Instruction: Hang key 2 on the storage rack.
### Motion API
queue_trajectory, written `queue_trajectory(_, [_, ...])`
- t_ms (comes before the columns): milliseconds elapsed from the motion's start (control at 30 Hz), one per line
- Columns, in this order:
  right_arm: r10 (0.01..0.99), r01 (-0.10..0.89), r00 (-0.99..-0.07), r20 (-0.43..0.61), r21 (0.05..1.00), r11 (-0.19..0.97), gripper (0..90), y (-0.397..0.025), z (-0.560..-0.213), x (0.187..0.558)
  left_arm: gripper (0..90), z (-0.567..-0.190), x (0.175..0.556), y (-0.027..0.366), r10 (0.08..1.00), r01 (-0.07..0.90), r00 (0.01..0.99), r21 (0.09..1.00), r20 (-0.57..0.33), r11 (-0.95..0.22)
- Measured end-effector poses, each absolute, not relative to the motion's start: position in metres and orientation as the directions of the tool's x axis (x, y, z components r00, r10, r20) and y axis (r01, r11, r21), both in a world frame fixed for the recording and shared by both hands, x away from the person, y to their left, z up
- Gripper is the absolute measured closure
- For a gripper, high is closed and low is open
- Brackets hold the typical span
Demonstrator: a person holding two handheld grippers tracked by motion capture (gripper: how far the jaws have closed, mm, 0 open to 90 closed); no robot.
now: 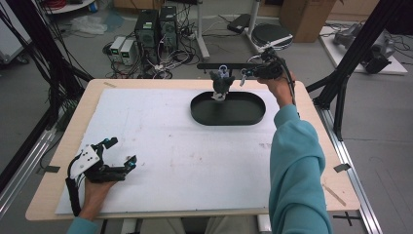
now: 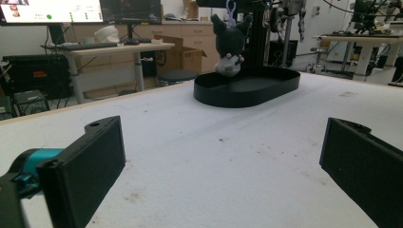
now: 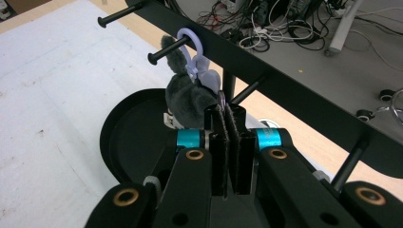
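Note:
A dark grey plush keychain (image 1: 221, 85) hangs by a lilac clip (image 3: 192, 47) from a peg (image 3: 166, 50) of a black rack bar (image 1: 229, 65), over a black oval tray (image 1: 248, 117). My right gripper (image 1: 242, 75) is at the rack, just right of the plush (image 3: 187, 102). Its jaws are pressed together (image 3: 226, 111) with the keychain's small metal ring (image 3: 222, 97) at their tips. My left gripper (image 1: 122, 152) rests at the table's near left, open and holding nothing (image 2: 223, 161). From there the plush (image 2: 228, 47) and tray (image 2: 266, 92) stand far ahead.
A white foam sheet (image 1: 160, 141) covers the wooden table (image 1: 311, 146). The rack bar (image 3: 285, 80) carries further bare pegs (image 3: 116, 18). Black frame posts (image 1: 350, 58) stand right of the table. Computers and cables (image 1: 156, 34) lie on the floor beyond the far edge.

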State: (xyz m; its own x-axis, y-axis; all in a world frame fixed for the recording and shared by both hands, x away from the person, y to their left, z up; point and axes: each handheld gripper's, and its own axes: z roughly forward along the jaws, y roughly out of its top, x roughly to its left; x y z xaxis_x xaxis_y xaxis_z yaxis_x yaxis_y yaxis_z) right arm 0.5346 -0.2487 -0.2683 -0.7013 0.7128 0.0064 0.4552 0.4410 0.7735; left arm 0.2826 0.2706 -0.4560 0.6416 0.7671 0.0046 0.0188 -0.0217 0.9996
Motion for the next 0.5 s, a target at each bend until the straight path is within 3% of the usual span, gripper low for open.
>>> queue_trajectory(500, [0.717, 0.440, -0.697, -0.006, 0.785, 0.435, 88.7, -0.2498, -0.2725, 0.5419, 1.7, -0.4562, 0.2825, 0.2700, 0.769, 0.014, 0.639, 1.000, 0.008, -0.022])
